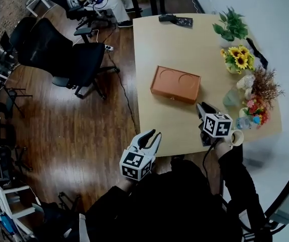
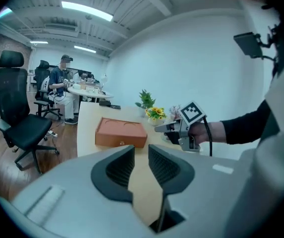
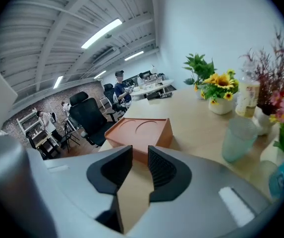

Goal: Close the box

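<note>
An orange-brown box [image 1: 175, 84] lies in the middle of the light wooden table [image 1: 184, 44], its lid down flat with two curved grooves on top. It also shows ahead in the left gripper view as the box [image 2: 121, 133] and in the right gripper view as the box [image 3: 139, 133]. My left gripper [image 1: 151, 135] hovers at the table's near-left edge, its jaws slightly apart and empty [image 2: 141, 150]. My right gripper [image 1: 203, 108] is over the near right of the table, just short of the box, jaws apart with nothing between them [image 3: 140, 152].
Along the table's right edge stand a green plant [image 1: 230, 25], sunflowers [image 1: 238, 58], a pale glass [image 1: 231, 97] and more flowers [image 1: 257, 107]. A black remote [image 1: 175, 19] lies at the far end. Black office chairs [image 1: 58, 54] stand on the wood floor to the left.
</note>
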